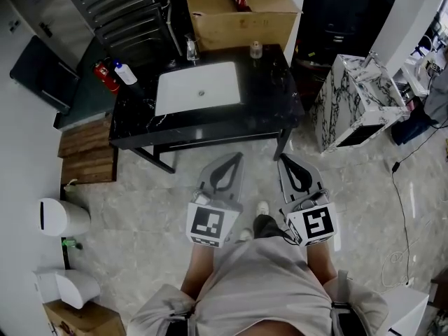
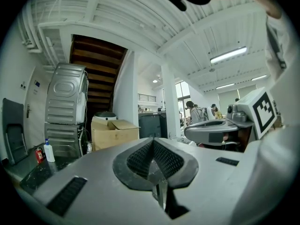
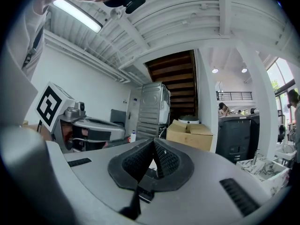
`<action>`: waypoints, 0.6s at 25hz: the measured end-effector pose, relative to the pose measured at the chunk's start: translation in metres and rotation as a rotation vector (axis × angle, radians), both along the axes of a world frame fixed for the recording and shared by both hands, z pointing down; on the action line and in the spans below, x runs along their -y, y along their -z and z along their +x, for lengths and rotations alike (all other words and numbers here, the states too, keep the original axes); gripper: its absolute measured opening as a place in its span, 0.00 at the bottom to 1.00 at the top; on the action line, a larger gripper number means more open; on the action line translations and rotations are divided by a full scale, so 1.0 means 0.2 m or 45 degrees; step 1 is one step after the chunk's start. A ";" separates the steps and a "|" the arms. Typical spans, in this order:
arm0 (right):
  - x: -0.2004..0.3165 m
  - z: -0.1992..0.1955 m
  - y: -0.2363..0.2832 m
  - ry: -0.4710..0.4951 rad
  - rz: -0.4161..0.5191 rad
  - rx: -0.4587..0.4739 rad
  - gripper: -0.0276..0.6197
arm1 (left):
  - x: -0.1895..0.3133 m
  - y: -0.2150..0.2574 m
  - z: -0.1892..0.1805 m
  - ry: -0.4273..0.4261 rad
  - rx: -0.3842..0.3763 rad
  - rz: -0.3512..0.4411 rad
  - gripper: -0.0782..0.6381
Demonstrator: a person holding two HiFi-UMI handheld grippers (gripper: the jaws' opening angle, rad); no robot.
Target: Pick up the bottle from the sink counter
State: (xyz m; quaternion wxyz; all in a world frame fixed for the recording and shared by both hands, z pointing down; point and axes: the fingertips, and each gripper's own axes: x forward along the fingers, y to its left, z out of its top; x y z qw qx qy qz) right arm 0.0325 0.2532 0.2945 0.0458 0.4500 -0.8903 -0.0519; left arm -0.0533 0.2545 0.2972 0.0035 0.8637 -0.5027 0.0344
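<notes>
A white bottle with a blue cap (image 1: 124, 73) stands at the left end of the black sink counter (image 1: 269, 89), next to a red fire extinguisher (image 1: 105, 76). The same bottle (image 2: 48, 151) shows far off at the left of the left gripper view, and as a small bottle (image 3: 132, 136) in the right gripper view. My left gripper (image 1: 230, 159) and right gripper (image 1: 287, 162) are held side by side close to my body, well short of the counter. Both are shut with nothing between the jaws: left gripper (image 2: 152, 142), right gripper (image 3: 153, 142).
A white basin (image 1: 198, 87) with a faucet (image 1: 190, 49) sits in the counter, and a small clear jar (image 1: 255, 49) stands at its back right. A cardboard box (image 1: 241, 9) is behind. A marble-patterned cabinet (image 1: 353, 103) stands to the right, a white bin (image 1: 61, 217) to the left.
</notes>
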 end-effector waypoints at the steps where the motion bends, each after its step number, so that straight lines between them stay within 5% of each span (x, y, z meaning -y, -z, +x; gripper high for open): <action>1: 0.03 0.00 0.00 0.005 -0.001 0.002 0.04 | 0.03 0.00 0.01 0.004 -0.001 -0.003 0.11; 15: 0.43 0.10 0.00 0.065 -0.021 0.013 0.04 | 0.42 0.00 0.10 0.061 0.010 -0.019 0.11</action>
